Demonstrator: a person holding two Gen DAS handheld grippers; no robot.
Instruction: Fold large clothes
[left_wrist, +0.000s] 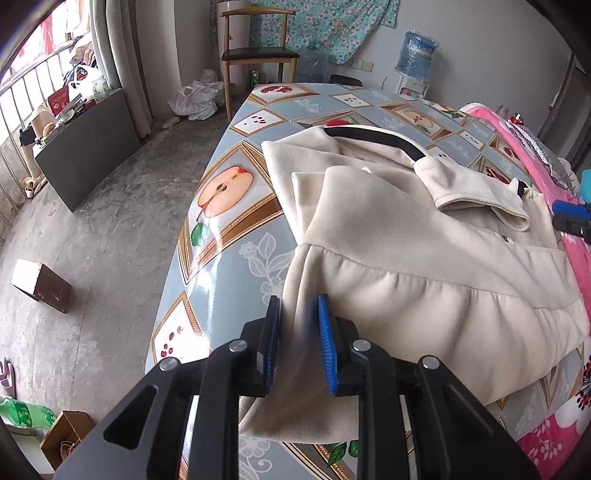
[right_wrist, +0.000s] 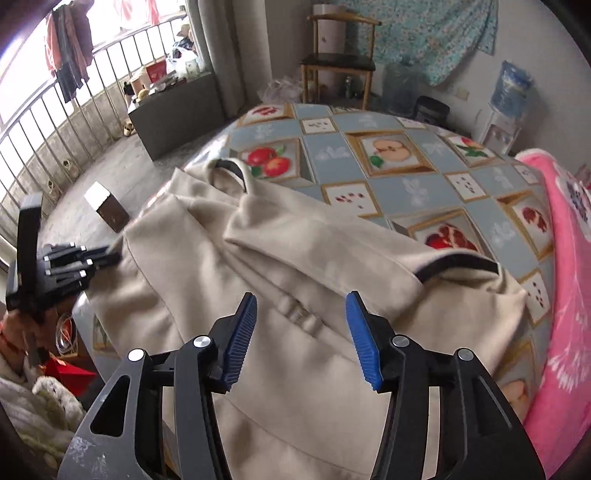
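A cream garment with black trim (left_wrist: 406, 240) lies partly folded on the table with the fruit-pattern cloth (left_wrist: 229, 229). My left gripper (left_wrist: 299, 310) has its blue pads set close around the garment's near left edge, with cloth between them. It also shows at the left of the right wrist view (right_wrist: 110, 256), at the garment's edge. My right gripper (right_wrist: 301, 306) is open and empty, just above the middle of the garment (right_wrist: 295, 258). Its blue tip shows at the right edge of the left wrist view (left_wrist: 572, 218).
A pink flowered blanket (right_wrist: 565, 295) covers the table's right side. A wooden chair (left_wrist: 258, 55) stands beyond the far end. A small brown box (left_wrist: 40, 284) and a cardboard box (left_wrist: 66, 435) sit on the concrete floor to the left. A water dispenser (left_wrist: 413, 62) stands at the back wall.
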